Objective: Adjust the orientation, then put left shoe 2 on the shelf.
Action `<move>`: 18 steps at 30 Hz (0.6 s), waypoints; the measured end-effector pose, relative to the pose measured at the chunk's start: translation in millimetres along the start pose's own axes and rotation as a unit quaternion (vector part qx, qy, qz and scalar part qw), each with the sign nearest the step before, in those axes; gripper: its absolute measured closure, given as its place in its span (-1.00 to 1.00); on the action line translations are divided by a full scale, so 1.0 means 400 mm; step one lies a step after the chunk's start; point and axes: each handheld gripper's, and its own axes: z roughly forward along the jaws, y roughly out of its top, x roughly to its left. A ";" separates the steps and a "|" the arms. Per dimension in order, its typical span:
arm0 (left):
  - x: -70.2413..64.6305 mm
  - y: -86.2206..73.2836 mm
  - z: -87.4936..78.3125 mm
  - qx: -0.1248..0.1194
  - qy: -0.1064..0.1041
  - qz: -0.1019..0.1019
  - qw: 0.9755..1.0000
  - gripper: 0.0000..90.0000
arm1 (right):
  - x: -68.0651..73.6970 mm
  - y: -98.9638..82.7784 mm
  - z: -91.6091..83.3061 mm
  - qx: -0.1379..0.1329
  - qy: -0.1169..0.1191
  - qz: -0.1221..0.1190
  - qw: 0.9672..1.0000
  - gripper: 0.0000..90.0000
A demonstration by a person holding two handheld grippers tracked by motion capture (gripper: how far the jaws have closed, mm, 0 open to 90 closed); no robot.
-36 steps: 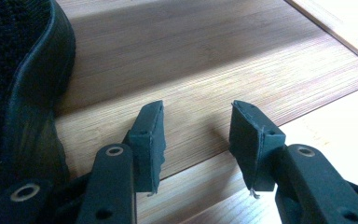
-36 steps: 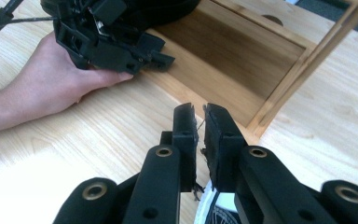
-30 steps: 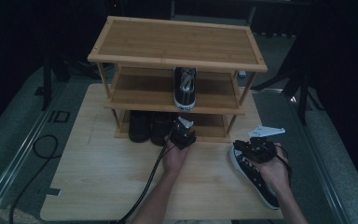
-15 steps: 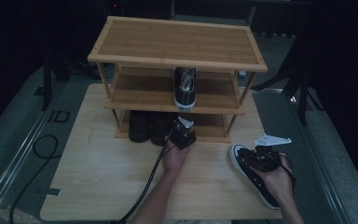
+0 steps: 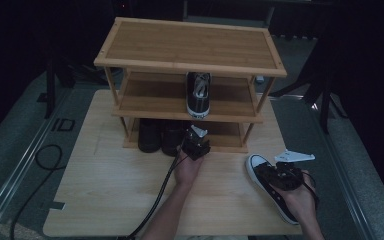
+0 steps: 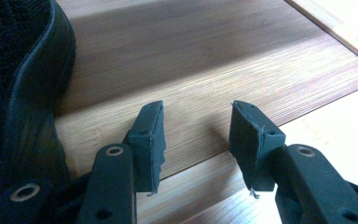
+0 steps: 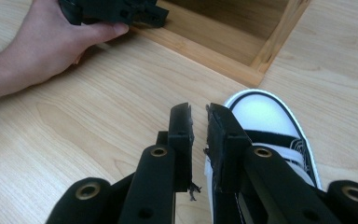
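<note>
One black canvas sneaker (image 5: 272,187) with white toe cap, sole and laces lies on the surface at 4 o'clock; right gripper (image 7: 198,116) jaws nearly together and gripping nothing above it, left gripper (image 6: 196,128) jaws apart.

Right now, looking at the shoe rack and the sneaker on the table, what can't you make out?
- Dark shoes on the bottom shelf, high view: shelf shadow hides their type.
- Sneaker on the table, high view: the right gripper and hand cover its middle.
- Right gripper view: whether its near-closed jaws pinch the sneaker's edge; the jaws block it.
- Left gripper view: black shoe cut by the left edge.
- Shelved sneaker's heel: hidden under the top shelf.
</note>
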 end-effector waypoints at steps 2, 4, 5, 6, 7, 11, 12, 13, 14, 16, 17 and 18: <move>0.000 0.000 0.000 0.000 0.000 0.000 1.000 0.24 | -0.002 -0.005 -0.001 0.000 -0.002 0.004 1.000 0.77; 0.000 0.000 0.000 0.000 0.000 0.000 1.000 0.24 | -0.003 -0.009 -0.002 0.000 -0.001 0.005 1.000 0.77; 0.000 0.000 0.000 0.000 0.000 0.000 1.000 0.24 | -0.004 -0.011 -0.003 0.000 -0.002 0.006 1.000 0.77; 0.000 0.000 0.000 0.000 0.000 0.000 1.000 0.24 | -0.004 -0.013 -0.004 0.001 -0.002 0.007 1.000 0.77; 0.000 0.000 0.000 0.000 0.000 0.000 1.000 0.24 | -0.004 -0.015 -0.005 0.001 -0.002 0.009 1.000 0.77; 0.000 0.000 0.000 0.000 0.000 0.000 1.000 0.24 | -0.004 -0.025 -0.008 0.000 -0.004 0.011 1.000 0.75; 0.000 0.000 0.000 0.000 0.000 0.000 1.000 0.24 | -0.005 -0.027 -0.008 0.001 -0.005 0.011 1.000 0.75; 0.000 0.000 0.000 0.000 0.000 0.000 1.000 0.24 | -0.006 -0.029 -0.009 0.002 -0.004 0.013 1.000 0.75; 0.000 0.000 0.000 0.000 0.000 0.000 1.000 0.24 | -0.006 -0.032 -0.010 0.002 -0.005 0.015 1.000 0.75; 0.000 0.000 0.000 0.000 0.000 0.000 1.000 0.24 | -0.008 -0.037 -0.011 0.003 -0.005 0.017 1.000 0.74; 0.000 0.000 0.000 0.000 0.000 0.000 1.000 0.24 | -0.009 -0.039 -0.012 0.004 -0.006 0.018 1.000 0.73; 0.000 0.000 0.000 0.000 0.000 0.000 1.000 0.24 | -0.010 -0.042 -0.013 0.005 -0.006 0.020 1.000 0.72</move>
